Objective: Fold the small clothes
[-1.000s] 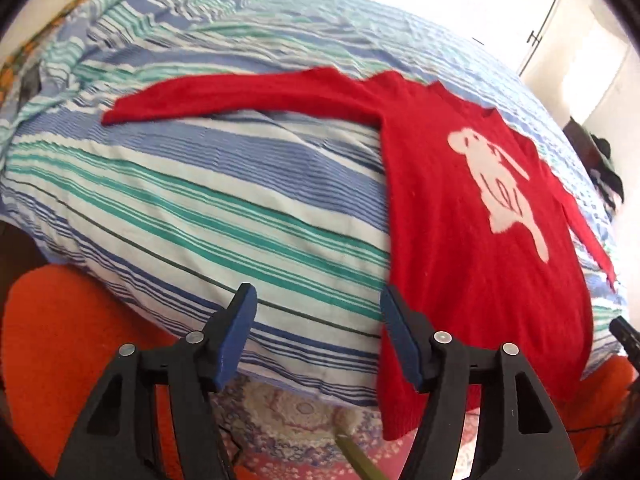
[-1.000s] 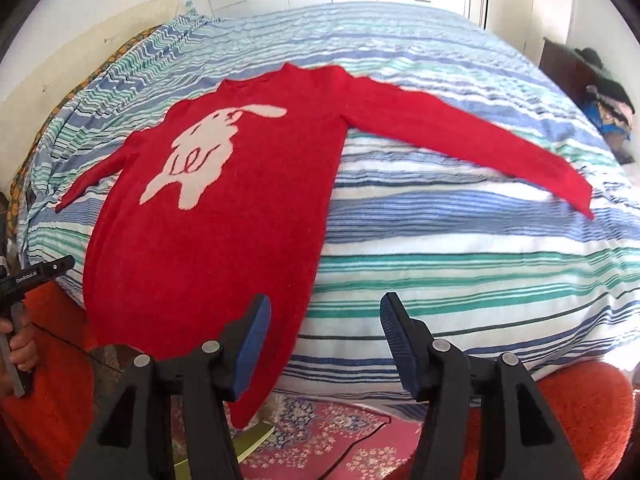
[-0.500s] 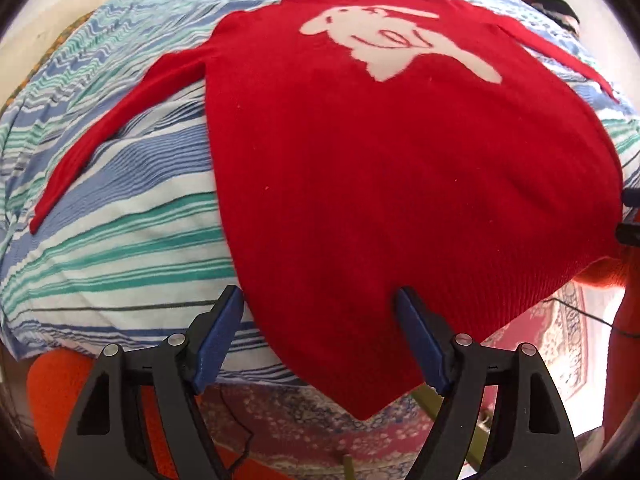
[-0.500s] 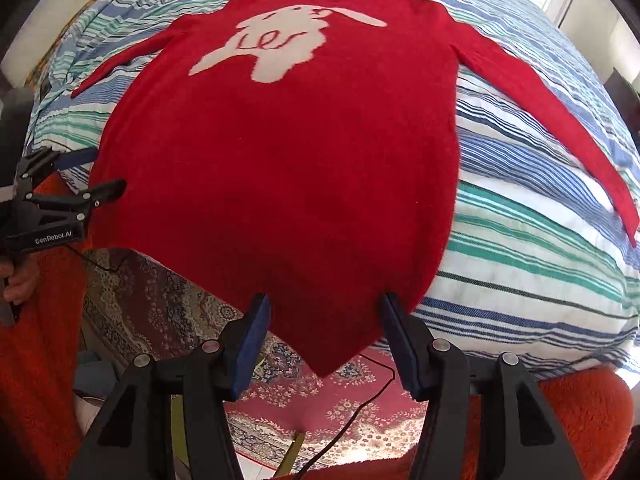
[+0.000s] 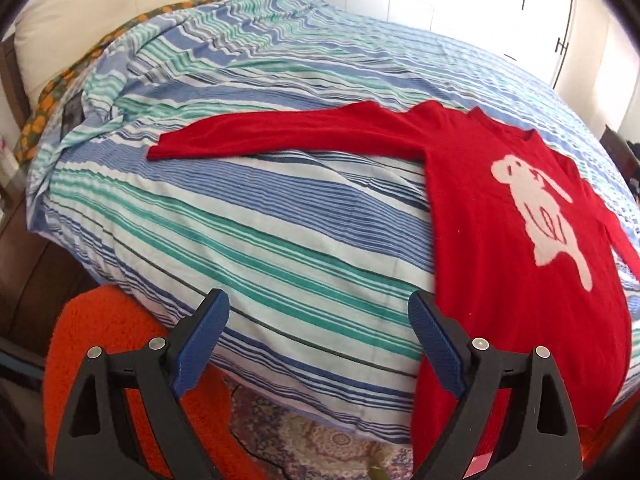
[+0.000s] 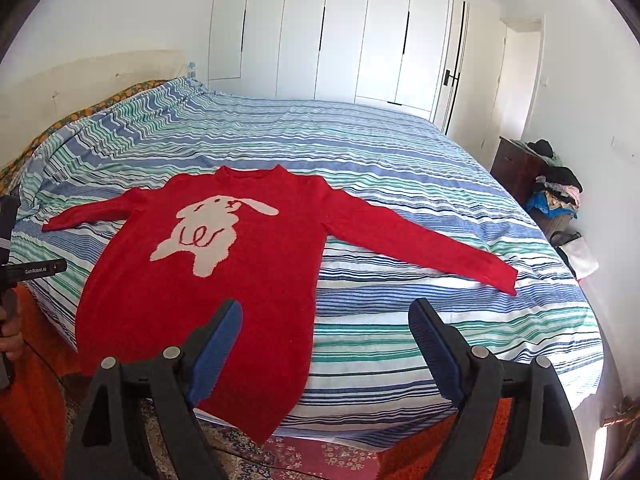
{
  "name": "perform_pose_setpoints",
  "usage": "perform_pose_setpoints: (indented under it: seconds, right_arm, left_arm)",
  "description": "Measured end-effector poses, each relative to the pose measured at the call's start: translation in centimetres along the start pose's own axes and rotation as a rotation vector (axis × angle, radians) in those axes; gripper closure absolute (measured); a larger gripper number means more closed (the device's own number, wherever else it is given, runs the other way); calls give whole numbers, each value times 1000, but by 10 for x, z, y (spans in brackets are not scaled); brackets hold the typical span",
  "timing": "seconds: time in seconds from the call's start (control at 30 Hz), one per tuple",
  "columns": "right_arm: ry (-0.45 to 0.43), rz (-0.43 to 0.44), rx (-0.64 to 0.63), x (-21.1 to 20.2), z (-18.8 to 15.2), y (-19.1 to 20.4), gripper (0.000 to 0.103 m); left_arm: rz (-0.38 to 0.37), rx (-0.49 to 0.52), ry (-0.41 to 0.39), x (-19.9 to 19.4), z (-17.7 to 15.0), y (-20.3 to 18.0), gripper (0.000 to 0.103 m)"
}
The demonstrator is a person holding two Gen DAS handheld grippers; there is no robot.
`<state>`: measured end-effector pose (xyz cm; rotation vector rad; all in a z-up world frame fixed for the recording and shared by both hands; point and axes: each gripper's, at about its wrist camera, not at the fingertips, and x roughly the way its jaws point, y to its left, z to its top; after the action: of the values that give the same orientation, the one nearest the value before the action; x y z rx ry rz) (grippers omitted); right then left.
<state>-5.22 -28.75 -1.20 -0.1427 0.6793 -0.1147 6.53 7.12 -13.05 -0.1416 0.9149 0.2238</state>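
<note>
A small red sweater [image 6: 224,264] with a white rabbit motif lies flat, face up, on the striped bed, both sleeves spread out and its hem hanging over the near edge. It also shows in the left wrist view [image 5: 512,216], to the right. My left gripper [image 5: 318,324] is open and empty, held off the bed's near edge, left of the sweater's body. My right gripper [image 6: 324,332] is open and empty above the hem's right side. The left gripper [image 6: 36,270] also shows at the far left of the right wrist view.
The bed [image 6: 400,168] has a blue, green and white striped cover. An orange rug [image 5: 92,344] and a patterned carpet [image 6: 316,456] lie on the floor in front. A dark cabinet with piled clothes [image 6: 548,192] stands at the right. White wardrobes [image 6: 340,32] stand behind.
Both grippers have drawn back and risen from the hem. The left view has swung left, toward the left sleeve. The sweater has not moved.
</note>
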Motion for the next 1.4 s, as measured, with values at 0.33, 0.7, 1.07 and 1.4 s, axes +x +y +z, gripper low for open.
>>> perform_pose_setpoints:
  seconds: [0.33, 0.7, 1.07, 1.4]
  right_arm:
    - [39, 10, -51, 13, -5, 15, 18]
    - [69, 9, -27, 22, -9, 12, 18]
    - [78, 13, -40, 24, -10, 15, 18]
    - [79, 16, -38, 25, -9, 16, 18]
  left_arm:
    - [6, 70, 1, 5, -4, -14, 11]
    - [12, 60, 17, 14, -3, -14, 11]
    - [19, 53, 32, 18, -3, -12, 11]
    - [24, 76, 26, 18, -5, -17, 11]
